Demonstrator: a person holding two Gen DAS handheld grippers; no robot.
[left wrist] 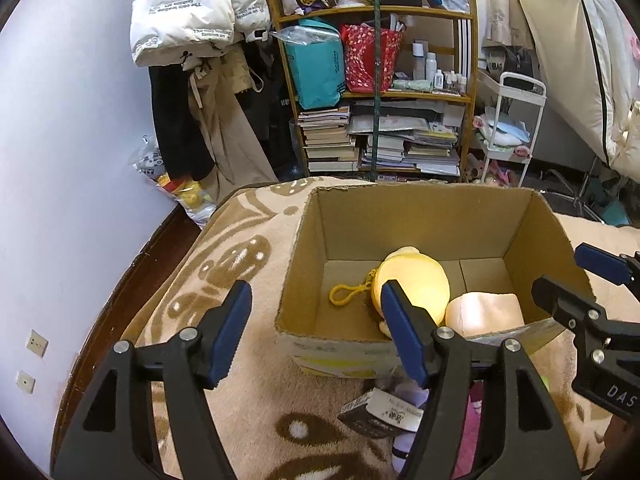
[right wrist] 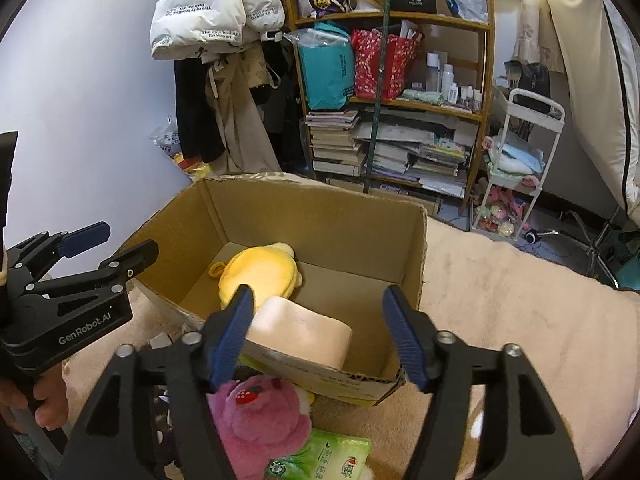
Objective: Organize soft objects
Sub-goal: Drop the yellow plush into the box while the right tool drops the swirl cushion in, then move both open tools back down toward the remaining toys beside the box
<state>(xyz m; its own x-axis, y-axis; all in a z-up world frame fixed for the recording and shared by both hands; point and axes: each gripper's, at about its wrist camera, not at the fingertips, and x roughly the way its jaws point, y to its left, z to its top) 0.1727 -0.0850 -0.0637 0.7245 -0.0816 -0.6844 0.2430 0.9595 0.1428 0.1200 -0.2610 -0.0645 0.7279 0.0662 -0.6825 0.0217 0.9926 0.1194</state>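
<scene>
An open cardboard box (left wrist: 304,240) (right wrist: 416,256) stands on a beige patterned blanket. Inside lie a yellow plush (left wrist: 416,280) (right wrist: 260,272) with a yellow clip and a peach soft block (left wrist: 484,310) (right wrist: 300,332) against the near wall. My left gripper (left wrist: 316,308) (right wrist: 116,246) is open and empty, just before the box's near left corner. My right gripper (right wrist: 320,308) (left wrist: 576,280) is open over the box's near edge, and its left finger overlaps the peach block without gripping it. In front of the box lie a pink plush (right wrist: 256,412), a green tissue pack (right wrist: 328,456) and a tagged toy (left wrist: 384,412).
Behind the bed, a wooden shelf (left wrist: 376,96) holds books, bags and bottles. A white cart (left wrist: 516,120) stands to its right, and coats (left wrist: 192,40) hang to its left. The blanket (left wrist: 224,248) drops off at the left, by the wall. A hand (right wrist: 48,404) holds the left gripper's handle.
</scene>
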